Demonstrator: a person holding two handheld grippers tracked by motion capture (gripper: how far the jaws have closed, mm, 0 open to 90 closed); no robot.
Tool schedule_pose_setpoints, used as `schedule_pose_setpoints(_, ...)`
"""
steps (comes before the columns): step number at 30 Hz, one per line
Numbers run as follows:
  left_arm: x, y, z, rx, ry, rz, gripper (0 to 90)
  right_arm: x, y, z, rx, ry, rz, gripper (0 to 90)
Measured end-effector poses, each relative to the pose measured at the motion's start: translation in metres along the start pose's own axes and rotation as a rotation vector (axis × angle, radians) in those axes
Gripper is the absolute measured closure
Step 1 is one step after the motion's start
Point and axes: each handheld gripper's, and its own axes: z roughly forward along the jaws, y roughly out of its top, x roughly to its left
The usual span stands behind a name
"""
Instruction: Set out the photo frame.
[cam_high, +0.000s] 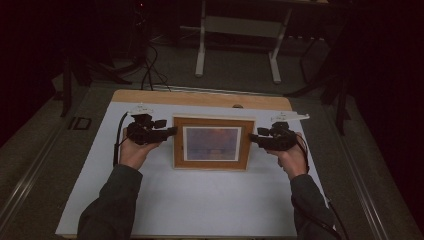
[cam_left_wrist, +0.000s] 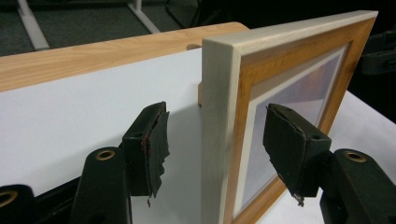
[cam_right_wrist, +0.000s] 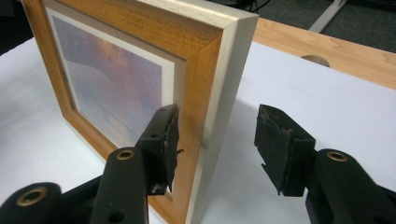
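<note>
Wooden picture frame (cam_high: 214, 143) is seen standing upright on the white surface (cam_high: 200, 200), flanked by left gripper (cam_high: 172, 131) and right gripper (cam_high: 251, 137), jaws wide and unclamped around its edges, release seemingly done.

This looks like a dim lab or studio workspace: a wooden table (cam_high: 200, 97) covered by a white sheet (cam_high: 200, 200) stands on grey carpet (cam_high: 240, 75), with cables (cam_high: 147, 70) trailing at far left and a white-legged desk frame (cam_high: 240, 30) beyond.

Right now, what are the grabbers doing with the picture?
Left gripper and right gripper: jaws open, straddling the side edges. Wooden picture frame upright on white table. Nothing in the way.
</note>
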Motion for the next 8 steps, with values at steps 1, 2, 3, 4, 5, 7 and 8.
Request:
schedule_pose_setpoints(1,0.0,-0.001,-0.003,0.001,0.007,0.002,41.4,0.0,-0.001,-0.001,0.001,0.0,0.0,48.9)
schedule_pose_setpoints(2,0.0,-0.002,-0.005,0.006,0.015,0.002,41.5,-0.001,-0.001,-0.002,0.0,0.0,0.003,48.9)
schedule_pose_setpoints(3,0.001,-0.003,-0.008,0.009,0.026,0.005,41.5,-0.001,-0.002,-0.003,0.002,-0.004,0.003,48.8)
schedule_pose_setpoints(4,0.001,-0.004,-0.011,0.009,0.033,0.003,41.6,-0.001,-0.003,-0.004,0.0,-0.003,0.004,48.9)
schedule_pose_setpoints(5,0.001,-0.006,-0.014,0.012,0.041,0.001,41.7,-0.002,-0.004,-0.005,0.002,-0.003,0.006,48.8)
schedule_pose_setpoints(7,0.001,-0.01,-0.018,0.026,0.062,-0.005,42.4,-0.002,-0.006,-0.006,0.009,-0.004,0.007,48.7)
schedule_pose_setpoints(8,0.002,-0.013,-0.019,0.034,0.069,-0.005,42.6,-0.002,-0.008,-0.006,0.016,-0.007,0.002,48.7)
